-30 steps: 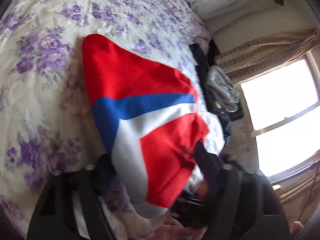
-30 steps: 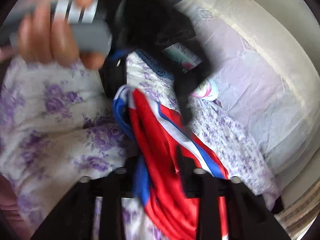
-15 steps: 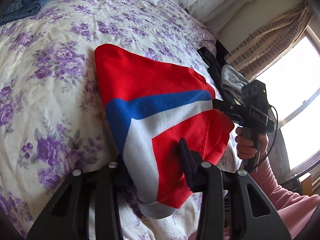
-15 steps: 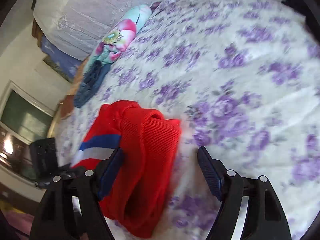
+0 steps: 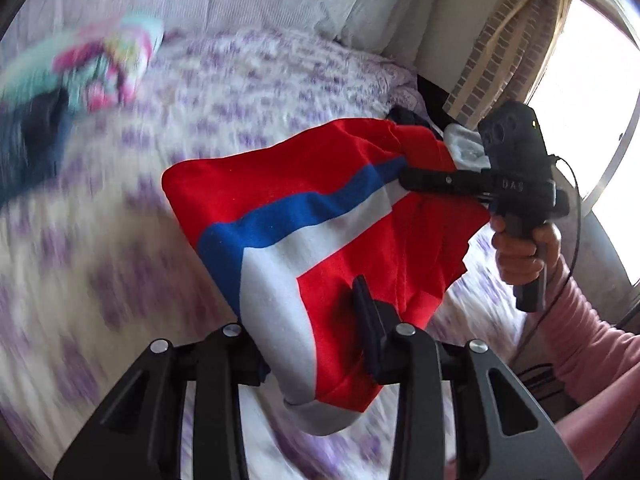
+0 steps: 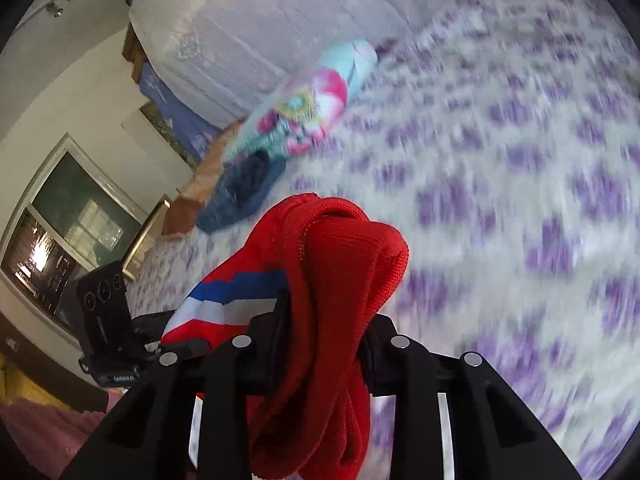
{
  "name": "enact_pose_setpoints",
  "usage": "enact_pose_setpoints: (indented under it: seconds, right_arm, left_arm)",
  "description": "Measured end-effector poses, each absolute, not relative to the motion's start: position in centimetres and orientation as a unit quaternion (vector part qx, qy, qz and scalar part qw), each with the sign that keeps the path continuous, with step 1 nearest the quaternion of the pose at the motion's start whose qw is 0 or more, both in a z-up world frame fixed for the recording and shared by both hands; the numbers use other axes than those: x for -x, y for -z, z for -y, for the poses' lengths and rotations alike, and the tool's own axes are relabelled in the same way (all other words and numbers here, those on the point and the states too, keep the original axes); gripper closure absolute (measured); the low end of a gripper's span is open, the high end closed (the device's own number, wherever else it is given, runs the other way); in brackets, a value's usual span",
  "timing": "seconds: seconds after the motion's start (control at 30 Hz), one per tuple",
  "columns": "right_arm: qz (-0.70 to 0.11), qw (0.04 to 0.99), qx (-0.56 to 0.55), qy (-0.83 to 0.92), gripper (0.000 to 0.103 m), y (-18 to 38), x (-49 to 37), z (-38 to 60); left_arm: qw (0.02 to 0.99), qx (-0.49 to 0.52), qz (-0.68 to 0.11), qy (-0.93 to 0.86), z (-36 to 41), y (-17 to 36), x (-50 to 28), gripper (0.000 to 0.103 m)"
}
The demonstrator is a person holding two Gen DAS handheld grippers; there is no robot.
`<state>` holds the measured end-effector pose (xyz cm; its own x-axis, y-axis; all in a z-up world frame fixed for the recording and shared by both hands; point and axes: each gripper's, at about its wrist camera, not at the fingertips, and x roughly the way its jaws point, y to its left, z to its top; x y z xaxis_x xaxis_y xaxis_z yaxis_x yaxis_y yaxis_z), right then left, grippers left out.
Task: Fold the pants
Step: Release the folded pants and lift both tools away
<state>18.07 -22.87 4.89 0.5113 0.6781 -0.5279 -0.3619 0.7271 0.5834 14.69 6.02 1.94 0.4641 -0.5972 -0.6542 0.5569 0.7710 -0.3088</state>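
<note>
Red knit pants with a blue and white stripe [image 5: 320, 216] are being held lifted above the purple-flowered bedspread [image 5: 100, 240], clenched at one end by the left gripper [image 5: 312, 320] and at the bunched ribbed end by the right gripper [image 6: 324, 320], whose jaws have just been closing. Slippage is being risked by the thick, uneven bunch in the right jaws, and a crooked fold by sagging cloth between the grips.

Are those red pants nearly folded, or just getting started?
Partway, I'd say. The red pants already look doubled over. Both the left gripper and right gripper have just closed on them, lifting them off the floral bedspread. Laying them flat and finishing the fold remains.
</note>
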Motion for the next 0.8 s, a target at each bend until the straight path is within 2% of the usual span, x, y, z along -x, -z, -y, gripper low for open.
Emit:
enact_pose_setpoints:
  seconds: [0.17,0.3,0.33,0.37,0.4,0.43,0.47,0.5,0.6,0.63,0.67,0.8]
  right_arm:
    - [-0.351,0.877,-0.171,-0.28,0.072,-7.0,-27.4,22.8]
    - [-0.381,0.874,-0.162,-0.254,0.072,-3.4,-33.7,22.8]
    - [-0.398,0.871,-0.155,-0.241,0.07,-1.6,-35.0,22.7]
    - [-0.408,0.871,-0.154,-0.227,0.066,0.1,-35.5,22.7]
    - [-0.413,0.871,-0.155,-0.216,0.055,1.4,-35.8,22.7]
    - [-0.412,0.873,-0.16,-0.206,0.05,2.1,-35.8,22.9]
    - [-0.402,0.875,-0.176,-0.204,0.046,2.3,-35.4,23.4]
    - [-0.399,0.876,-0.186,-0.197,0.037,1.8,-34.9,23.9]
    - [-0.375,0.893,-0.182,-0.169,0.022,-1.2,-32.2,24.5]
    - [-0.362,0.902,-0.177,-0.159,0.011,-2.3,-31.0,24.5]
    - [-0.339,0.915,-0.167,-0.142,0.005,-3.8,-28.9,24.3]
    - [-0.293,0.947,-0.113,-0.071,0.003,-6.5,-21.8,21.7]
  left_arm:
    - [0.87,0.018,-0.378,0.316,-5.1,-3.8,-23.8,0.069]
    - [0.867,0.018,-0.409,0.284,-3.9,0.3,-30.4,0.069]
    - [0.863,0.019,-0.423,0.274,-3.6,1.9,-31.3,0.064]
    - [0.86,0.03,-0.437,0.261,-3.8,3.5,-32.1,0.059]
    - [0.86,0.05,-0.439,0.253,-4.3,3.7,-32.3,0.043]
    - [0.863,0.06,-0.442,0.238,-4.7,3.4,-32.5,0.023]
    - [0.869,0.06,-0.441,0.217,-5.2,3.0,-32.5,0.015]
    - [0.882,0.061,-0.426,0.191,-5.9,2.2,-32.1,0.006]
    - [0.905,0.043,-0.405,0.12,-6.7,0.6,-30.8,0.004]
    - [0.908,0.038,-0.404,0.103,-6.8,0.0,-30.4,0.004]
    - [0.911,0.036,-0.399,0.096,-6.9,-0.7,-29.7,0.004]
    - [0.922,0.025,-0.382,0.058,-6.5,-2.8,-27.3,0.004]
